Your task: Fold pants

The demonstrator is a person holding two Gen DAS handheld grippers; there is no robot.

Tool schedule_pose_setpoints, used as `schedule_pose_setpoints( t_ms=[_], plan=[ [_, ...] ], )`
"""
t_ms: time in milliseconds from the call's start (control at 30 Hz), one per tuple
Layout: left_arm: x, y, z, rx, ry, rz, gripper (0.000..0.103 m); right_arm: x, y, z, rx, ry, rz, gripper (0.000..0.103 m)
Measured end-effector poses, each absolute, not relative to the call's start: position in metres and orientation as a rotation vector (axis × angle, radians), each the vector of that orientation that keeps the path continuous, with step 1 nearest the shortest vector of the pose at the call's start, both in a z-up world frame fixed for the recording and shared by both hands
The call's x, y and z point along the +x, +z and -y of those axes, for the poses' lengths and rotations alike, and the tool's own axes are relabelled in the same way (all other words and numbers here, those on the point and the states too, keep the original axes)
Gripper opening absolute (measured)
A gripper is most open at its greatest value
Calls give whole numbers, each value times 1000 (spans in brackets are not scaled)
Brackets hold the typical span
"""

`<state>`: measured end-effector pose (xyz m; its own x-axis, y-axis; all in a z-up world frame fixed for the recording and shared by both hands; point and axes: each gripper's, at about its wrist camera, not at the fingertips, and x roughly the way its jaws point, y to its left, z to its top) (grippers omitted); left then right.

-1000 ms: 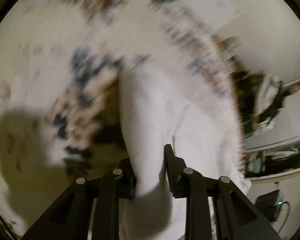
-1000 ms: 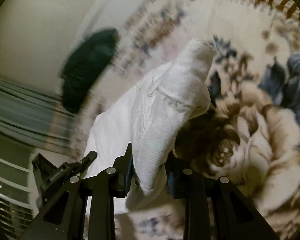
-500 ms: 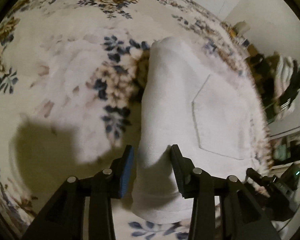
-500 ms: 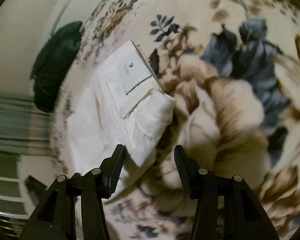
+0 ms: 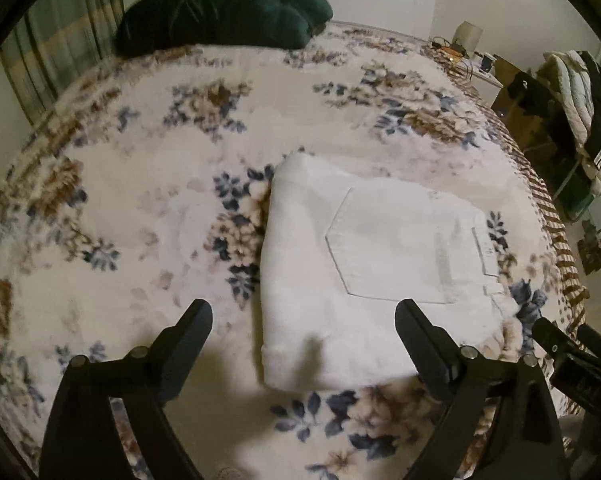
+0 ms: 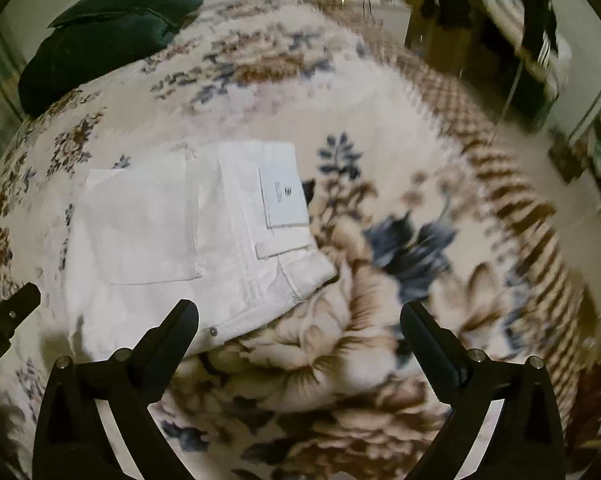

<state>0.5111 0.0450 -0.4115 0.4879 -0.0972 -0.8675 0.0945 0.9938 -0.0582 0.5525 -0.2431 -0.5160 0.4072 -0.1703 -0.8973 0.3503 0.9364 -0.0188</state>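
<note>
The white pants (image 5: pixel 372 272) lie folded into a compact rectangle on the floral blanket (image 5: pixel 140 208), back pocket and waistband label facing up. They also show in the right wrist view (image 6: pixel 188 240), left of centre. My left gripper (image 5: pixel 304 316) is open and empty, held above the near edge of the pants. My right gripper (image 6: pixel 300 316) is open and empty, just off the waistband corner. The right gripper's tip shows at the left wrist view's right edge (image 5: pixel 556 344).
A dark green cushion (image 5: pixel 220 8) lies at the head of the bed, also in the right wrist view (image 6: pixel 104 36). The blanket's striped edge (image 5: pixel 556 232) drops off to the right. Beyond it stand shelves and hanging clothes (image 5: pixel 580 92).
Both grippers were shut on the pants a second ago. They set the fold down, opened wide, and pulled back and up. The pants now lie flat.
</note>
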Motion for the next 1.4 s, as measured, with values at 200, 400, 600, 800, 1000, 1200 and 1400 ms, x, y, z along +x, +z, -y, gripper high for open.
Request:
schedule_pose_setpoints(
  t_ms=[200,400,600,800,1000,1200,1400],
  plan=[
    [472,-354,-34,36,-77,-998,95,503,-443,231,148,-309,-1029,103],
    [412,-276,-24,12,-86,-938,95,439,-353,231,130,-293,-949,103],
    [341,-199,-16,11,-71,-876,95,364,-259,227,102,-257,-870,103],
    [273,-134,-15,-10,-56,-843,95,285,-176,222,81,-200,-814,103],
    [222,-86,-16,-2,-57,-808,95,215,-101,213,61,-164,-754,103],
    [193,-58,-23,0,-56,-791,95,172,-49,200,35,-156,-720,103],
    [177,-48,-30,-6,-67,-779,103,146,-23,188,16,-149,-712,103]
  ],
)
